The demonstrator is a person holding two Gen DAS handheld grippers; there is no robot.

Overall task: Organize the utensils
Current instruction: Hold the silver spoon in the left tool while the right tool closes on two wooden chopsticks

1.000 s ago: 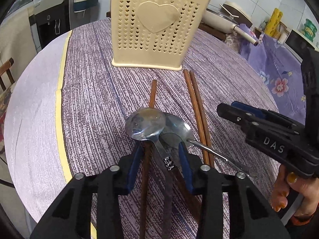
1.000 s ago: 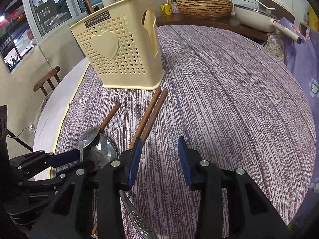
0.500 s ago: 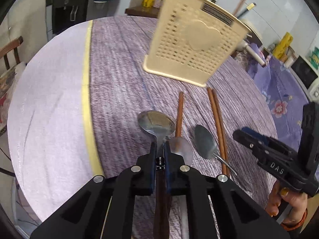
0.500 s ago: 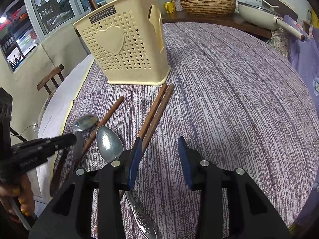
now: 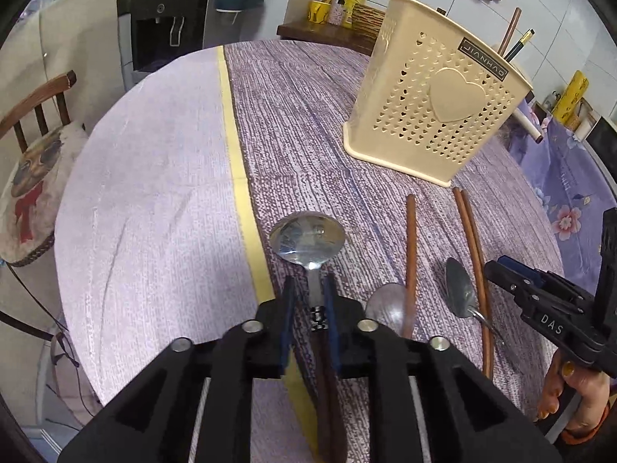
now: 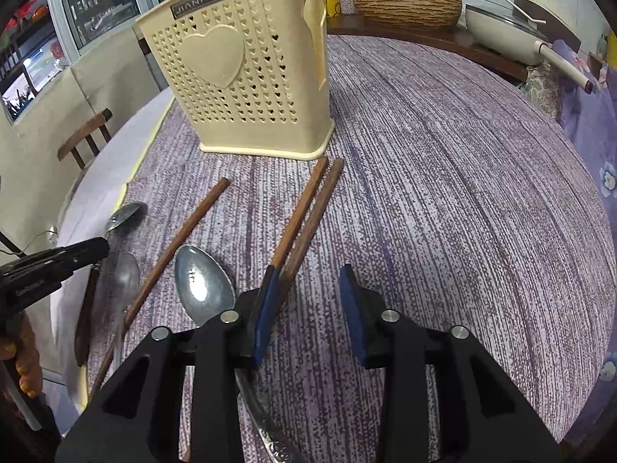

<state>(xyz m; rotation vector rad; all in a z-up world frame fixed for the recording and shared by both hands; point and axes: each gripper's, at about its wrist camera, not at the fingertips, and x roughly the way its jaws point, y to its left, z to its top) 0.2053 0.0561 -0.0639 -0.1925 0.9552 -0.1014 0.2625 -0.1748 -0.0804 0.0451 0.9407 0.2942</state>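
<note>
Left tongs: jaws just parted, spoon handle between them, ungripped, at bench left edge. Right tongs: released, closing slightly, empty. Chopsticks, caddy farther off.

Glossy polished metal spoon mirroring the room, matt brown wooden chopsticks, smooth cream plastic utensil holder pierced with heart holes, rough woven purple tablecloth, matt black plastic grippers with blue rubbery pads.
</note>
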